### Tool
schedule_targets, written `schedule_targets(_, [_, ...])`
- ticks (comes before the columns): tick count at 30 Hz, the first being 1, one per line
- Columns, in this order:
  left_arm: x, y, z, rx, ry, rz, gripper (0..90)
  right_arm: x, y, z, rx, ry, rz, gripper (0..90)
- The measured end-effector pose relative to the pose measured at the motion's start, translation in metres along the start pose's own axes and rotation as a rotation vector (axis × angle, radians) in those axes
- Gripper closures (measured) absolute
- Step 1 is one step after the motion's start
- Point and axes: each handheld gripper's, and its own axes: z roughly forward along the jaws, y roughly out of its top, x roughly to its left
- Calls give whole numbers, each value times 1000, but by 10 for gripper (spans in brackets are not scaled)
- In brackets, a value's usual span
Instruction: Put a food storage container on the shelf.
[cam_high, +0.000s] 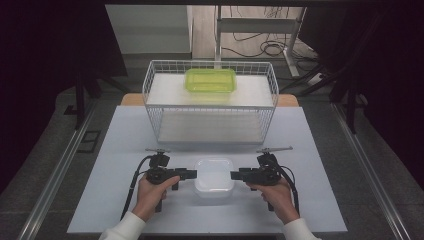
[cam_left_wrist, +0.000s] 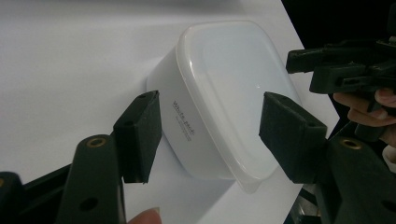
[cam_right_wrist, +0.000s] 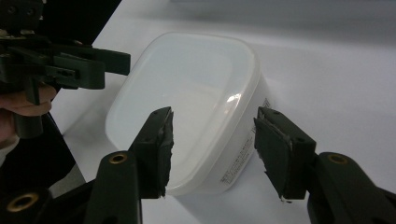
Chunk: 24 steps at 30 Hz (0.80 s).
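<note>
A white lidded plastic container (cam_high: 214, 176) sits on the table near its front edge. My left gripper (cam_high: 193, 174) points at its left side, my right gripper (cam_high: 234, 175) at its right side. In the left gripper view the container (cam_left_wrist: 219, 93) lies between the open jaws, one pad beside its wall and one over its lid, and my left gripper (cam_left_wrist: 215, 133) grips nothing. In the right gripper view the container (cam_right_wrist: 196, 102) likewise lies between the spread jaws of my right gripper (cam_right_wrist: 212, 151). A green lidded container (cam_high: 210, 80) rests on top of the wire basket.
A white wire basket rack (cam_high: 210, 102) stands at the back of the pale table (cam_high: 125, 150), behind the white container. Dark floor and metal rails flank the table. Cables lie on the floor beyond.
</note>
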Motion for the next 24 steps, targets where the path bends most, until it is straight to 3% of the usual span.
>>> schedule_targets(6, [4, -1, 7, 19, -12, -15, 418, -2, 0, 2, 9, 27, 22, 501])
schedule_targets(20, [3, -3, 16, 45, -87, -57, 524, -12, -5, 11, 31, 62, 104, 575])
schedule_targets(24, [4, -3, 15, 47, -70, -59, 606, -13, -7, 13, 29, 81, 137, 633])
